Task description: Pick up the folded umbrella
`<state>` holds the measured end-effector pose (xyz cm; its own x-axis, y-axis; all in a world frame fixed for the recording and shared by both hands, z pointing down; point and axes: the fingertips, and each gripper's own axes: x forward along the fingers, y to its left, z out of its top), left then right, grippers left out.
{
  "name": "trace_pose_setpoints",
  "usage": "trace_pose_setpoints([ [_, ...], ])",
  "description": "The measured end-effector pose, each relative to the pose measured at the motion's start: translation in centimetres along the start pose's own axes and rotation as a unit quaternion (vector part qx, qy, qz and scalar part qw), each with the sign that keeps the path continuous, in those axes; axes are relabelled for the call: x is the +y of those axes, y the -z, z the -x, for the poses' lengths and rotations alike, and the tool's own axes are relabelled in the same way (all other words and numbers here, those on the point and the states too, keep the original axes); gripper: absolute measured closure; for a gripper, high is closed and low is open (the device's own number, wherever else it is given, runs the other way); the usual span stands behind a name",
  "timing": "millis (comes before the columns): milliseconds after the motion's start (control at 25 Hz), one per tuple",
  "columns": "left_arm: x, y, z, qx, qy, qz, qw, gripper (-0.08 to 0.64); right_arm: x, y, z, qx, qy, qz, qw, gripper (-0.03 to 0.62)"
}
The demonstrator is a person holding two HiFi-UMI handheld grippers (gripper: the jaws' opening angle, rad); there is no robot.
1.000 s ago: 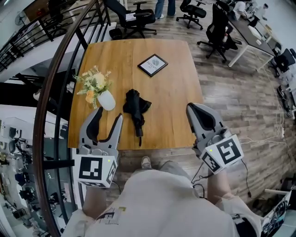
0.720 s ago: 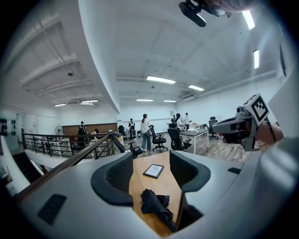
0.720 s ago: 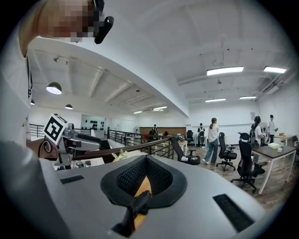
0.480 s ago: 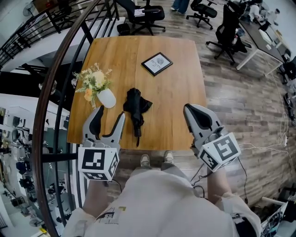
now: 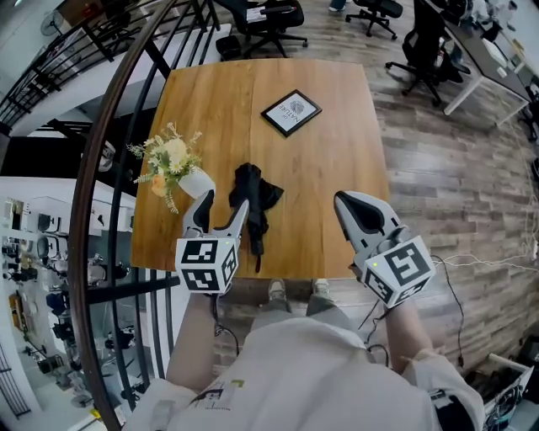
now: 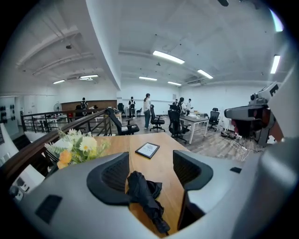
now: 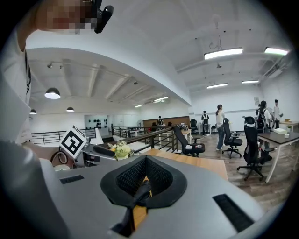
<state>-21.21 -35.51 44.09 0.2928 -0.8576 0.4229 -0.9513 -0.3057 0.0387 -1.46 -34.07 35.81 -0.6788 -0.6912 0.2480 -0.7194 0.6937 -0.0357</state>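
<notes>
The folded black umbrella (image 5: pixel 255 195) lies on the wooden table (image 5: pixel 337 143), close to its near edge, handle toward me. My left gripper (image 5: pixel 224 204) hovers just left of it, and its jaws are opening. In the left gripper view the umbrella (image 6: pixel 145 196) shows between the jaws of that gripper (image 6: pixel 150 159), and the pads do not touch it. My right gripper (image 5: pixel 358 206) is over the table's near right corner, apart from the umbrella, jaws shut with nothing held. In the right gripper view the umbrella (image 7: pixel 140 192) shows past the closed tips of my right gripper (image 7: pixel 145 161).
A white vase of flowers (image 5: pixel 181 167) stands left of the umbrella, close to my left gripper. A framed picture (image 5: pixel 290 112) lies farther back. A dark railing (image 5: pixel 101 194) runs along the table's left side. Office chairs (image 5: pixel 261 17) stand beyond the table.
My left gripper has moved down and to the right, up beside the umbrella, and its jaws have spread wider. The right gripper has dropped a little and stays shut.
</notes>
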Motion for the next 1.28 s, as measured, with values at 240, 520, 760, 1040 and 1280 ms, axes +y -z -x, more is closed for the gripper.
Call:
trace_pose_setpoints([
  [240,2.2,8.9,-7.0,0.106,0.007,0.029,0.9939,0.256,-1.0,4.3,-3.5,0.046,0.009,-0.001,0.999,0.565],
  [520,1.8,18.2,-12.5,0.197,0.029,0.125,0.9721,0.240,-1.8,10.8,-5.2,0.102,0.004,-0.036,0.994,0.565],
  [760,2.2,23.3,-16.1,0.259,0.000,0.150,0.9540,0.207,-1.1,14.9,-5.3,0.145,-0.008,-0.062,0.987,0.565],
  [1040,1.4,28.3,-17.3,0.303,-0.030,0.189,0.9337,0.195,-1.8,17.1,-4.2,0.164,0.001,-0.077,0.984,0.565],
  [1280,1.0,28.4,-17.7,0.308,-0.033,0.171,0.9354,0.260,-1.9,18.1,-3.4,0.167,0.004,-0.083,0.983,0.565],
])
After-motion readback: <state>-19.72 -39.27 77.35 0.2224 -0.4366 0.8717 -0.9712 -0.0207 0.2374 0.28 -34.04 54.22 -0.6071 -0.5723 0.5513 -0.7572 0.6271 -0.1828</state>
